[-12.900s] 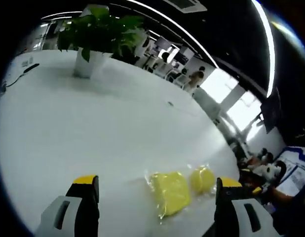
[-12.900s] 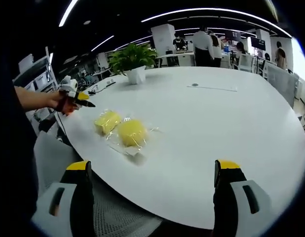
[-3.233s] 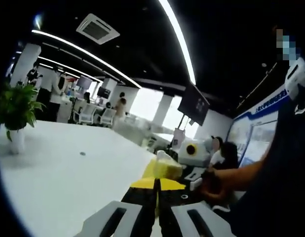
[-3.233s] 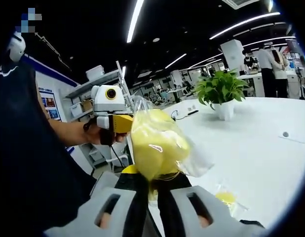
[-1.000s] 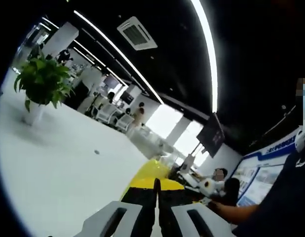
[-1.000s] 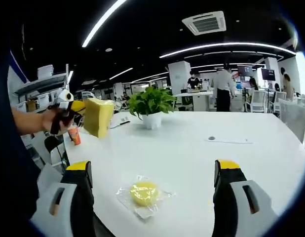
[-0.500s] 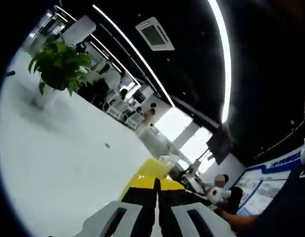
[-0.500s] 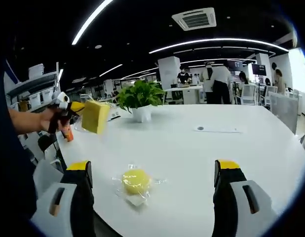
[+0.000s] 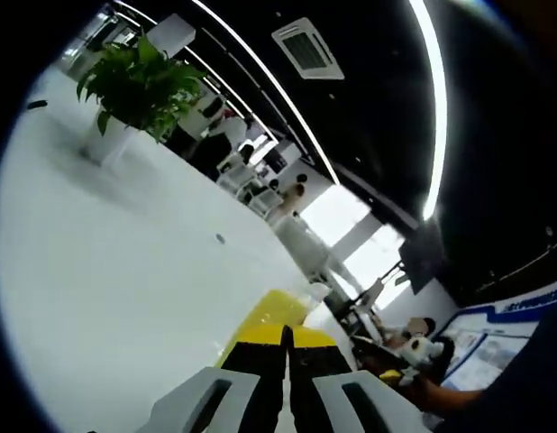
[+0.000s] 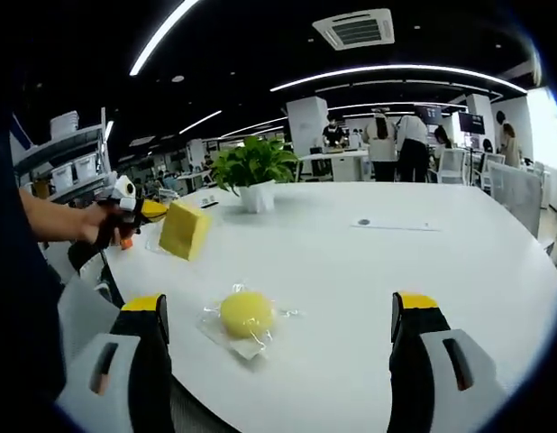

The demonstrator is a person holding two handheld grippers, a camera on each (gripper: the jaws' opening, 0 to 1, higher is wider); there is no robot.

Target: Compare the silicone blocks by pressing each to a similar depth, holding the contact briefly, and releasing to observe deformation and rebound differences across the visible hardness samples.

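One square block (image 10: pixel 185 230) gripped, round block (image 10: pixel 245 314) bagged

From my right claw (image 10: pixel 277 347), the bagged round block (image 10: pixel 246 314) lies on the counter (image 10: pixel 423 271) just ahead, between its jaws. The square block (image 10: pixel 185 230) hangs left of it, behind, in my left claw (image 10: pixel 152 210). The potted plant (image 10: pixel 253 176) stands farther back.
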